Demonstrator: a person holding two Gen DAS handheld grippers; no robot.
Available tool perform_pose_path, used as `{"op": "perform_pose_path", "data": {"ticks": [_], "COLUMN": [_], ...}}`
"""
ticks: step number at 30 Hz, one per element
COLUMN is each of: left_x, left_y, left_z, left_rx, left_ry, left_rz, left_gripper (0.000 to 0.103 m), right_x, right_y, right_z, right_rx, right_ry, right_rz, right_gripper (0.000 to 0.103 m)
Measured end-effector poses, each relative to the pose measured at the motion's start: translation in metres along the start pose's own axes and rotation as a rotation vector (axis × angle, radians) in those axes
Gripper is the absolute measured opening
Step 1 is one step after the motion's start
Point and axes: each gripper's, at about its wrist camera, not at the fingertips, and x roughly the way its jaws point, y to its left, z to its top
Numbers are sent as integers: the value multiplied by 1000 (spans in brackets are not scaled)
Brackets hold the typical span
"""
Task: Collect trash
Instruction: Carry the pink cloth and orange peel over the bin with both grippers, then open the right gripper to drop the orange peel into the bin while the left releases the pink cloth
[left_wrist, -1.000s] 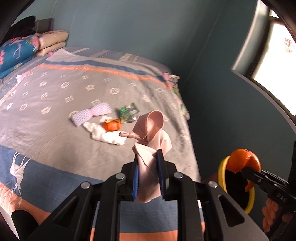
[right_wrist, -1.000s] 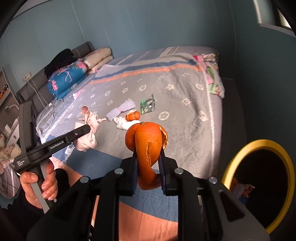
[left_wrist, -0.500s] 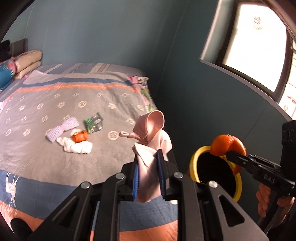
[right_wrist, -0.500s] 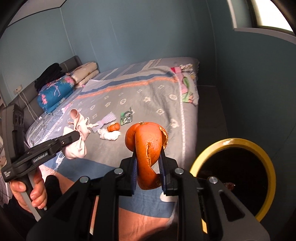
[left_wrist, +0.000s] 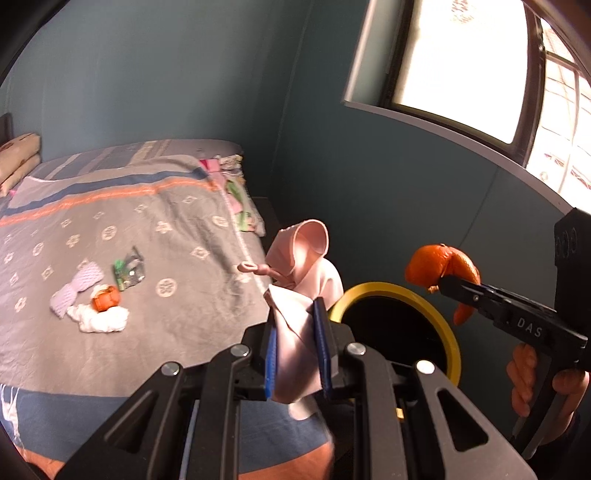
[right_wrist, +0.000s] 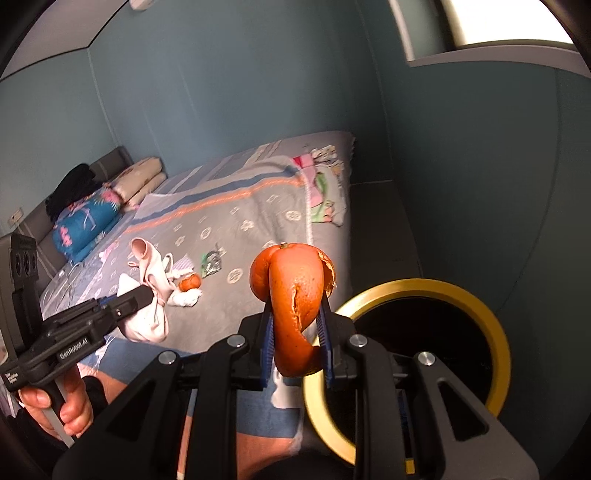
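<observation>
My left gripper (left_wrist: 295, 314) is shut on a pale pink ballet shoe (left_wrist: 306, 258), which sticks up between the blue pads, just left of a black bin with a yellow rim (left_wrist: 448, 332). My right gripper (right_wrist: 295, 310) is shut on a large curled orange peel (right_wrist: 295, 288), held near the bin's rim (right_wrist: 498, 332) on its left side. In the left wrist view the right gripper (left_wrist: 447, 282) and the peel (left_wrist: 439, 264) hover over the bin's right edge. In the right wrist view the left gripper (right_wrist: 144, 295) shows at the left with the shoe (right_wrist: 151, 295).
On the grey patterned bed (left_wrist: 184, 229) lie a small orange peel (left_wrist: 106, 298) on white tissue (left_wrist: 103, 319), a green wrapper (left_wrist: 127, 271) and a lavender foam net (left_wrist: 75, 288). Teal walls and a window (left_wrist: 461, 59) stand close behind the bin. Pillows (right_wrist: 140, 181) sit at the bed's head.
Both grippers have swung to the right, away from the bed's middle and toward the bin, which now looks larger and nearer. Each grip is unchanged.
</observation>
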Motion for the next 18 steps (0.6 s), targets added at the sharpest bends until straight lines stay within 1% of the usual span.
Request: {"op": "perform_pose_path", "data": {"ticks": [5,12,18], "left_x": [18,52,79], "left_y": [-20,-47,-64], "left_z": [1,-2,-10], "left_rx": [24,62,67], "left_ry": [19,55,89], "left_rz": [-30,-71,-101], "left_gripper": [17,17,17], "right_x": [-9,-8,-1], "right_y": [-26,-62,-86], "right_z": [-1,-4,-8], "right_rx": [28,76,127], "right_ry": [-20,-17,-8], "right_rz": [-49,-107,-127], "right_gripper": [20,21,21]}}
